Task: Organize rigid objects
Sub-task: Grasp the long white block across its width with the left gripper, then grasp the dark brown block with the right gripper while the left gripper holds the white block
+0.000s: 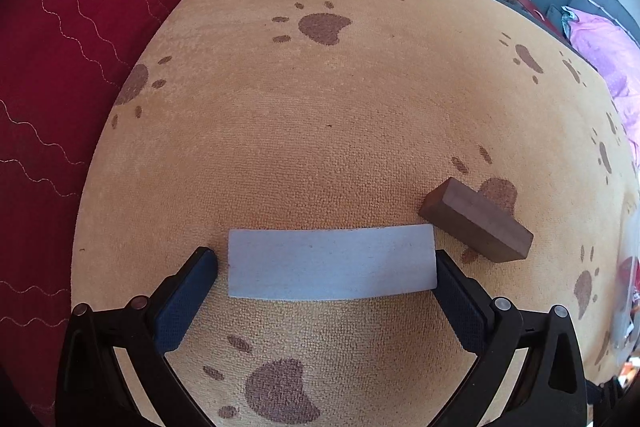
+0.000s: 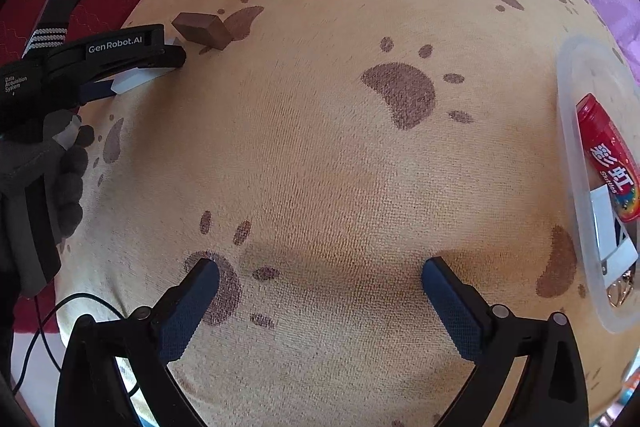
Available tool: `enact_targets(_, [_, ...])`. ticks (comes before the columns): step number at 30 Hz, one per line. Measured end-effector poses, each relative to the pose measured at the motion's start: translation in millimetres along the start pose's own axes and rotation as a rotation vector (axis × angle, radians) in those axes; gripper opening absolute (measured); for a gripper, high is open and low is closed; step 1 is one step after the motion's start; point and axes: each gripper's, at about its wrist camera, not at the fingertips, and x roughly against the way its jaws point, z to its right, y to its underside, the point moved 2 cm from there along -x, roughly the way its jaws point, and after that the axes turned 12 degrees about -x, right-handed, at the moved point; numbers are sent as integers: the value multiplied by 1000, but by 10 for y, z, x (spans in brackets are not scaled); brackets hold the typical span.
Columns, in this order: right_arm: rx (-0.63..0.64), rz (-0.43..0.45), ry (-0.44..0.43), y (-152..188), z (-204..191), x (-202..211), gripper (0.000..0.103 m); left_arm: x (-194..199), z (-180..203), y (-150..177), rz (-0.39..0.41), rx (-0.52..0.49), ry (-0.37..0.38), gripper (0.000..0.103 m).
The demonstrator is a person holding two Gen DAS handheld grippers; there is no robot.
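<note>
While your left gripper straddles the grey block lengthwise, its fingers are wide apart: the right pad is touching or nearly touching the block's end, and the left pad shows a small gap. Nothing is gripped yet. Close evenly so both pads meet the short ends squarely, or the block will likely skid on the paw-print mat. Keep the fingers low and level; the block is flat, so a high pinch may slip off.

The brown block lies just beside the grey block's right end, angled, so mind that the right finger doesn't nudge it.

Your right gripper is wide open and holds nothing, hovering over bare mat near its front edge. The clear bin at the mat's right edge already holds a red candy tube and a white item; that is probably the drop spot.
</note>
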Motion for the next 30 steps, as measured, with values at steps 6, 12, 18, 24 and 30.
enact_targets(6, [51,-15,73,20,-122,-64,103,-21,1,-51,-11,11,-1,103])
enact_targets(12, [77,9,113,83,-197,-81,103,16,14,-11,10,-16,-1,99])
enact_targets(18, [19,24,63,-22,-115,11,101,84,27,31,38,-53,29,92])
enact_targets(24, [16,55,27,-210,-200,86,101,151,-17,65,45,-30,70,92])
enact_targets(30, [-16,51,-62,-483,-379,81,101,273,-31,162,59,-57,29,92])
